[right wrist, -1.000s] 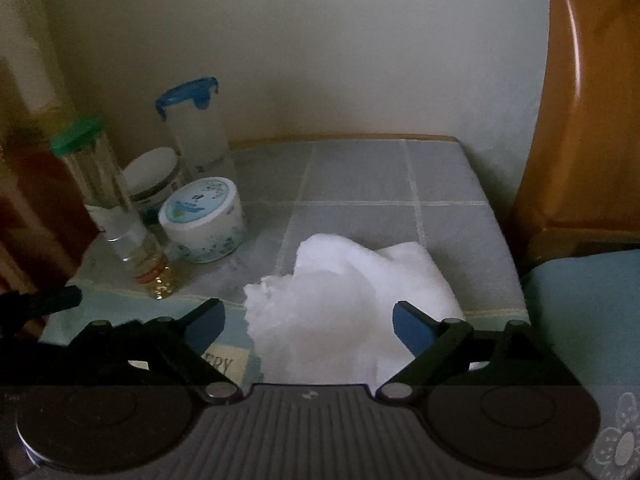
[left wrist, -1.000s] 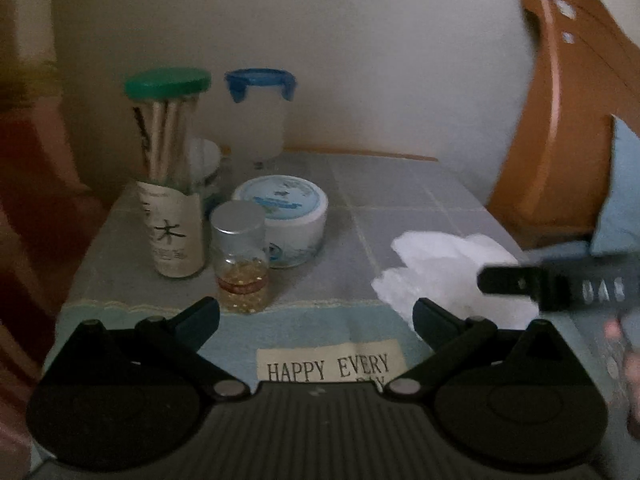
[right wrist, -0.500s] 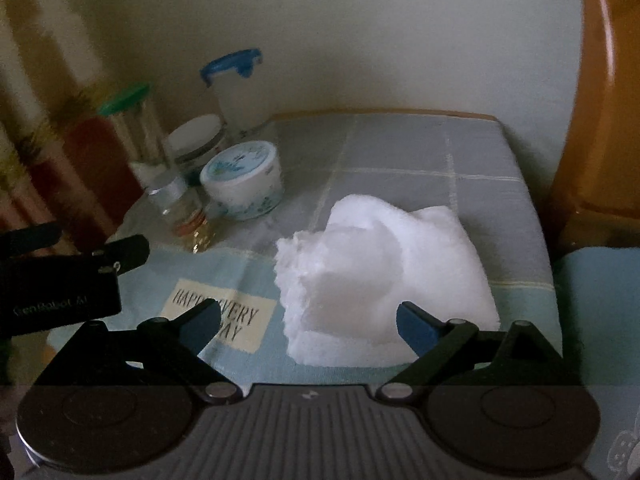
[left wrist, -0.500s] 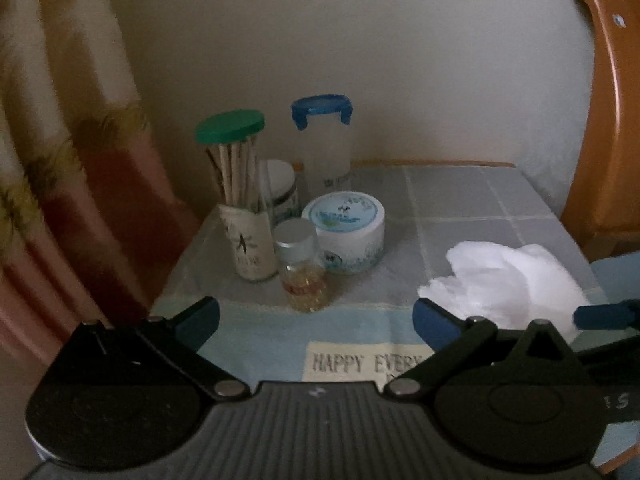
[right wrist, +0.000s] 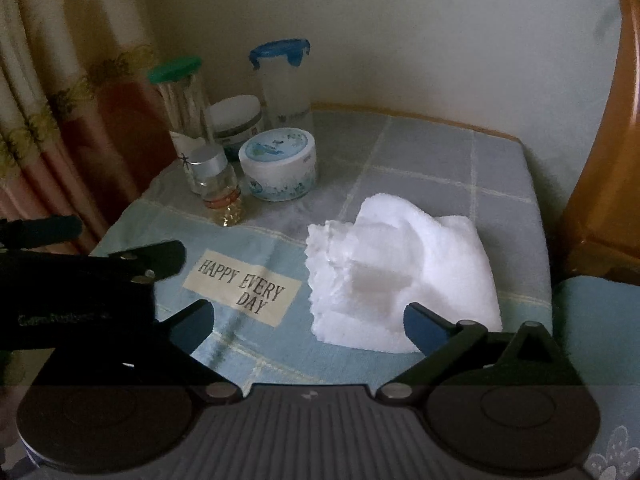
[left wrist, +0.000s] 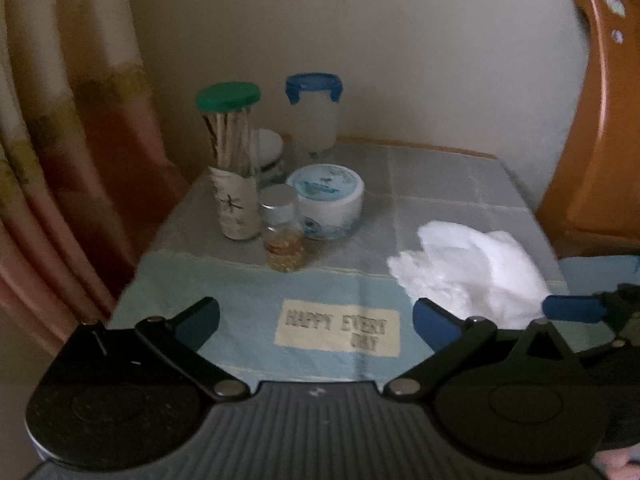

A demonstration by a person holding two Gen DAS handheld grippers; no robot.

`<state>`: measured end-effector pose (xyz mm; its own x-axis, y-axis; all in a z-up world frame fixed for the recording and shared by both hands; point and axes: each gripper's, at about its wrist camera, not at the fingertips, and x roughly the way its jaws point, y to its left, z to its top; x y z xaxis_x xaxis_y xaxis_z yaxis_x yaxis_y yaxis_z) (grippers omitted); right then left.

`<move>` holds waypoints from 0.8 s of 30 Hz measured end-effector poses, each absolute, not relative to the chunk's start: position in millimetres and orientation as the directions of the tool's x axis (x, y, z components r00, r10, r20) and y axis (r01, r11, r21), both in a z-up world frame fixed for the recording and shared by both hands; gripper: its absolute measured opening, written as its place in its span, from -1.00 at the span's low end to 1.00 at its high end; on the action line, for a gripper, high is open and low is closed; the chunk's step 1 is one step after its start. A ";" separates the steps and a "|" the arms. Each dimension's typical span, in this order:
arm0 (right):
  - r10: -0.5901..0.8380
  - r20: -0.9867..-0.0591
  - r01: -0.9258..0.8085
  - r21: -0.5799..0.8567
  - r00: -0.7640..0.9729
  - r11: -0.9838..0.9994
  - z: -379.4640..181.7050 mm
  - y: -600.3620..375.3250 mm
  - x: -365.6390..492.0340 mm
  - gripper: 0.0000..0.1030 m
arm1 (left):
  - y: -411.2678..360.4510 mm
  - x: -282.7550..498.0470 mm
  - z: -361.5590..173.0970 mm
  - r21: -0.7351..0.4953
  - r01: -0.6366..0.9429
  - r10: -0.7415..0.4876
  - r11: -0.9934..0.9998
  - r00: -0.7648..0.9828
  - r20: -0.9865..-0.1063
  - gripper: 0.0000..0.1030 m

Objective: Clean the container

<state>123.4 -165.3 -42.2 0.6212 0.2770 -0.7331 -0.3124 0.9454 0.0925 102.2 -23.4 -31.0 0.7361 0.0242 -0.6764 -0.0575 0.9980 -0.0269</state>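
Observation:
A crumpled white cloth [left wrist: 468,272] [right wrist: 400,272] lies on the right of the small table. At the back left stand a round white tub with a blue-printed lid [left wrist: 326,200] [right wrist: 280,164], a small glass bottle with a silver cap [left wrist: 282,232] [right wrist: 218,184], a green-lidded jar of sticks [left wrist: 234,168] [right wrist: 182,100] and a tall clear container with a blue clip lid [left wrist: 316,112] [right wrist: 284,84]. My left gripper [left wrist: 316,320] hovers open over the front edge, empty. My right gripper [right wrist: 310,326] is opening just short of the cloth, its pads touching nothing.
A blue tablecloth with a "HAPPY EVERY DAY" patch [left wrist: 338,332] covers the table. A white-lidded jar [right wrist: 236,120] hides behind the tub. A curtain [left wrist: 60,160] hangs at the left, a wooden headboard [left wrist: 600,140] rises at the right, and blue bedding [right wrist: 592,320] lies beside the table.
The left gripper has drawn back and up, so the containers look smaller and more central. The right view has rolled and shifted, and the left gripper now shows at its left edge.

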 end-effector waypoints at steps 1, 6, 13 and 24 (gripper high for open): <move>0.269 -0.732 -0.306 0.087 0.626 0.948 -40.2 -163.4 120.6 0.99 | -20.7 100.2 -30.1 -0.047 -0.048 0.004 0.998 0.738 -0.675 0.98; 0.227 -0.739 -0.261 0.072 0.635 0.963 -29.1 -153.5 106.5 0.99 | -11.8 91.2 -26.3 -0.085 -0.030 -0.037 0.996 0.727 -0.686 0.98; 0.165 -0.740 -0.233 0.012 0.652 0.972 -17.7 -135.5 86.1 0.99 | 2.9 82.6 -22.1 -0.090 -0.010 -0.056 0.996 0.706 -0.706 0.98; 0.096 -0.747 -0.172 -0.025 0.658 0.985 -14.0 -129.9 73.1 0.99 | 14.8 74.2 -16.8 -0.051 0.030 -0.057 0.998 0.711 -0.701 0.98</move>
<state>73.1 -129.9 -14.0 0.6579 0.0964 -0.7469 -0.1725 0.9847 -0.0248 74.2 14.8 -16.8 0.7113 -0.0574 -0.7005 0.0300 0.9982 -0.0514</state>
